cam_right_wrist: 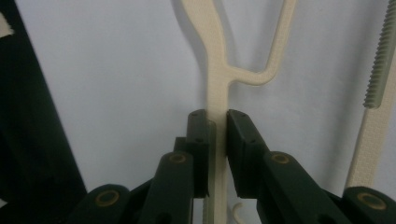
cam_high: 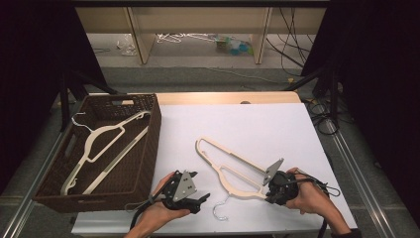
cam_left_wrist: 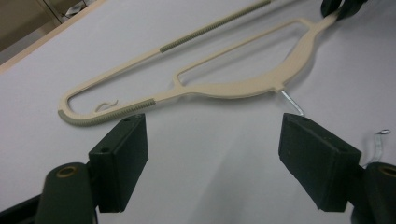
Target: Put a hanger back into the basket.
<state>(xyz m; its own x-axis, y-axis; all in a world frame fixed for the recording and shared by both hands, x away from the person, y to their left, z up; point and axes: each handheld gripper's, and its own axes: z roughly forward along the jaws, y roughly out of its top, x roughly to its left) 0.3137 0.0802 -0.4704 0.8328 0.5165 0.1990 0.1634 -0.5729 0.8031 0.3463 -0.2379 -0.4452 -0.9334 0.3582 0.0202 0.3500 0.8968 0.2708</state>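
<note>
The right gripper (cam_high: 275,191) has its two black jaws pressed onto one arm of a cream hanger (cam_high: 233,171) that lies on the white table (cam_high: 257,124); the right gripper view shows the jaws pinching a flat cream bar of the hanger (cam_right_wrist: 215,93) from either side, with the bar running straight ahead of them and forking farther out. To the right of those jaws a ribbed grey-green grip strip (cam_right_wrist: 379,60) on the hanger's other bar runs alongside.

The left gripper (cam_high: 195,201), held in the person's left hand (cam_high: 158,210), rests on the table near its front edge with its jaws spread wide and nothing between them. In the left gripper view the hanger (cam_left_wrist: 196,79) lies just ahead of the jaws, and its metal hook (cam_left_wrist: 293,103) reaches toward the jaw on the right of that view. In the high view the hook (cam_high: 220,208) lies between the two grippers.

To the left of the left gripper stands a dark woven basket (cam_high: 143,163), touching the table's left side, with a white hanger (cam_high: 101,146) lying inside it.
</note>
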